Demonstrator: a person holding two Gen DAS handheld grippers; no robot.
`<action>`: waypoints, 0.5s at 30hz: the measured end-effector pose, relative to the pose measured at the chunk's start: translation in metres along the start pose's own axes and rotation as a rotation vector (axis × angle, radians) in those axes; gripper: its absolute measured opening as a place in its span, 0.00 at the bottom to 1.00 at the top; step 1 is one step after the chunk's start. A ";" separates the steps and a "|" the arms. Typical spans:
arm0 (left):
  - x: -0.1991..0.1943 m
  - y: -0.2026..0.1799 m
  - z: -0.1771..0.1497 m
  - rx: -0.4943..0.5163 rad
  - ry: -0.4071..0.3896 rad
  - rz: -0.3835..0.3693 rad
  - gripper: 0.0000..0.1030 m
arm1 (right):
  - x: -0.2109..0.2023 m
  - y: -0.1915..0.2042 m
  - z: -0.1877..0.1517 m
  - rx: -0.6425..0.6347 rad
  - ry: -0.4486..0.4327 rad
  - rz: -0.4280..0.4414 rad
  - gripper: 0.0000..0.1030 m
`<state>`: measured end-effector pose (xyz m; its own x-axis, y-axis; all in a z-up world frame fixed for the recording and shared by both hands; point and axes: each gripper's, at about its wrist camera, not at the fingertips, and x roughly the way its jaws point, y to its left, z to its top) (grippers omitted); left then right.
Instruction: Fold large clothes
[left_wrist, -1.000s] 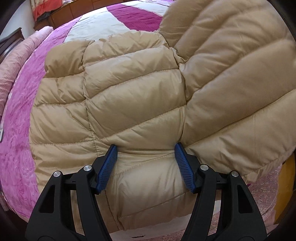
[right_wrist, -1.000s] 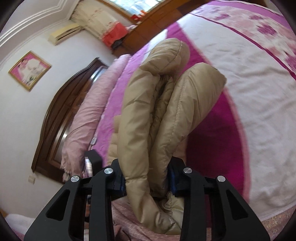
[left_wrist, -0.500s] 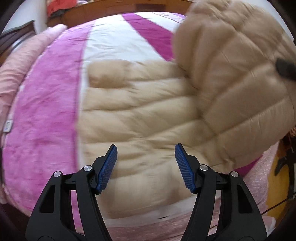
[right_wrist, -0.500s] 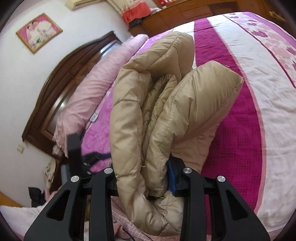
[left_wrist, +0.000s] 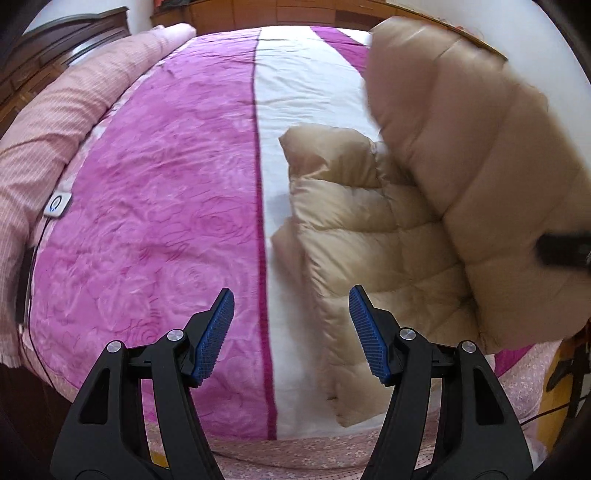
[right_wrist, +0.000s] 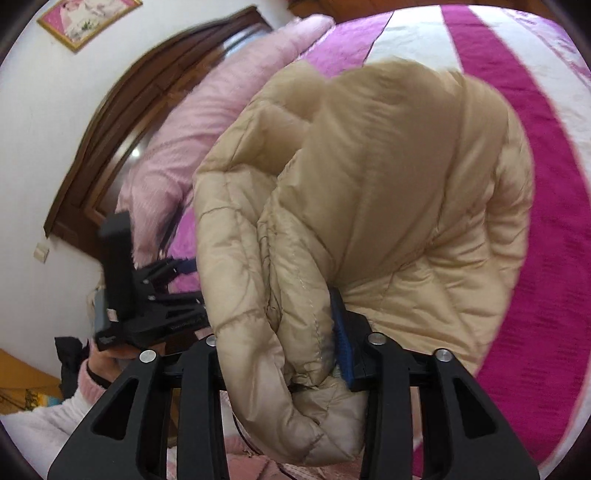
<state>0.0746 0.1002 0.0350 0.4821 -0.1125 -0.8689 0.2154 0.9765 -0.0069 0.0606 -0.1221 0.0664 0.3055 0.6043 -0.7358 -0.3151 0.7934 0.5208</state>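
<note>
A beige puffer jacket (left_wrist: 369, 240) lies on the right part of the bed, and one bunched side of it (left_wrist: 480, 166) is lifted above the rest. My right gripper (right_wrist: 277, 306) holds that thick fold; its jaws are opening, and the padding still bulges against the blue pad (right_wrist: 341, 343). My left gripper (left_wrist: 288, 295) is open with nothing between its fingers. It hovers over the bedspread just left of the jacket's edge. The left gripper's body (right_wrist: 147, 295) also shows in the right wrist view, held by a hand.
The pink and white striped bedspread (left_wrist: 166, 221) covers the bed. A rolled pink quilt (left_wrist: 55, 122) lies along its left side, with a small white device (left_wrist: 57, 205) and its cable beside it. A dark wooden headboard (right_wrist: 110, 147) stands behind.
My left gripper has slid left off the jacket and now hangs over the bedspread. The right gripper has swung the held fold across, and its jaws stand a little wider.
</note>
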 end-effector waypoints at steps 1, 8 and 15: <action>0.000 0.004 -0.001 -0.006 -0.001 0.002 0.62 | 0.011 0.002 0.000 -0.008 0.015 -0.003 0.45; -0.004 0.031 -0.007 -0.049 -0.006 0.019 0.62 | 0.068 0.010 -0.007 -0.054 0.089 0.015 0.62; -0.022 0.035 -0.001 -0.082 -0.040 -0.027 0.65 | 0.088 0.018 -0.015 -0.120 0.085 -0.008 0.69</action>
<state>0.0705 0.1367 0.0531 0.5112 -0.1445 -0.8472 0.1592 0.9846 -0.0719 0.0678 -0.0554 0.0044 0.2328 0.5852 -0.7768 -0.4198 0.7809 0.4625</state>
